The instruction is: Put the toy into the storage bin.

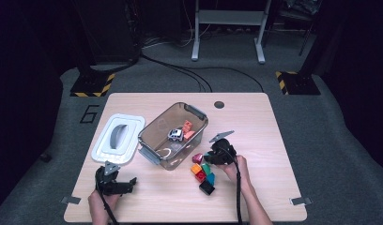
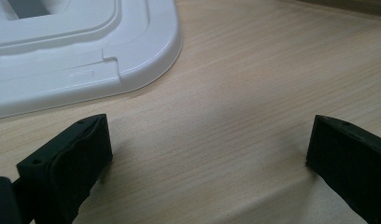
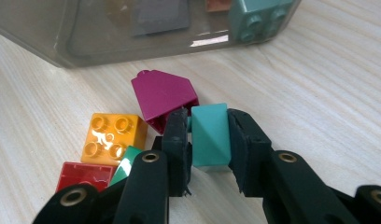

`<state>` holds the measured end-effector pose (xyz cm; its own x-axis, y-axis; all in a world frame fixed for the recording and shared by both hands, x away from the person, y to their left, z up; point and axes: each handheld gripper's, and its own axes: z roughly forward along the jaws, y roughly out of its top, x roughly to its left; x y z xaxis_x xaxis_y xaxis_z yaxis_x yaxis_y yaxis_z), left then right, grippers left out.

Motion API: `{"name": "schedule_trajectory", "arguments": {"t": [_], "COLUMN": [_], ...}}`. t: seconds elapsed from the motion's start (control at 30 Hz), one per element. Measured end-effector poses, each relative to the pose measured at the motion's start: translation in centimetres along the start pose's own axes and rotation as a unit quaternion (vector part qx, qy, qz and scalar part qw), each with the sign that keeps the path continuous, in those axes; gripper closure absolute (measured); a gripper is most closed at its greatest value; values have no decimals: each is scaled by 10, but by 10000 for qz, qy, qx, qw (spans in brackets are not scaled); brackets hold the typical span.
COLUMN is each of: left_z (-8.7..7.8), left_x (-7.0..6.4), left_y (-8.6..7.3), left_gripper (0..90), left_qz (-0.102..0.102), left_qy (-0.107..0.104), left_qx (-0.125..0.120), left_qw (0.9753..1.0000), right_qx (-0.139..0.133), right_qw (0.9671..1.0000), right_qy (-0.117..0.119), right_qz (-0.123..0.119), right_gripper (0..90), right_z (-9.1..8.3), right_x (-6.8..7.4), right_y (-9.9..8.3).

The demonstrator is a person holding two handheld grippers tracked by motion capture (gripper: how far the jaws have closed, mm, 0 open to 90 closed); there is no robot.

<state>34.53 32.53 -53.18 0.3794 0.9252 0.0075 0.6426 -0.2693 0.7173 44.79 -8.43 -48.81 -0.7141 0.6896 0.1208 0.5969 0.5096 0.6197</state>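
Right claw [image 3: 209,140] clamped on a teal sloped plastic brick [image 3: 210,135], at the brick pile on the light wood worktop [image 1: 255,140], just beside the clear grey plastic bin [image 1: 154,129]. Grip sits on the angled faces, so it could squirt out on the lift. The magenta sloped brick [image 3: 163,95] touches the near jaw and may get dragged or knocked. The bin wall is close, so a low carry could clip it. Left claw [image 2: 207,154] open, idle by the white plastic lid [image 2: 81,60].

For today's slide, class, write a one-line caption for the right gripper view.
Right gripper clamps a teal plastic slope brick beside magenta, orange and red bricks, near the clear plastic bin.
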Motion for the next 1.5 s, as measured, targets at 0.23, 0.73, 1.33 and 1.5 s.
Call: {"name": "schedule_trajectory", "arguments": {"t": [0.23,0.73,1.33,1.5], "left_z": [0,0,0,0], "left_x": [0,0,0,0], "left_y": [0,0,0,0], "left_gripper": [0,0,0,0], "left_qz": [-1,-1,-3,-1], "left_qy": [0,1,1,1], "left_qx": [0,0,-1,-2], "left_qw": [10000,10000,10000,10000], "right_qx": [-82,-444,-764,-893], "right_qw": [9999,9984,9955,9942], "right_qy": [-99,-249,-480,-519], "right_qz": [56,233,273,308], "right_gripper": [696,696,696,697], "right_z": [-6,-34,-64,-71], "right_x": [-4,-16,-24,-27], "right_y": [-1,8,36,45]}}
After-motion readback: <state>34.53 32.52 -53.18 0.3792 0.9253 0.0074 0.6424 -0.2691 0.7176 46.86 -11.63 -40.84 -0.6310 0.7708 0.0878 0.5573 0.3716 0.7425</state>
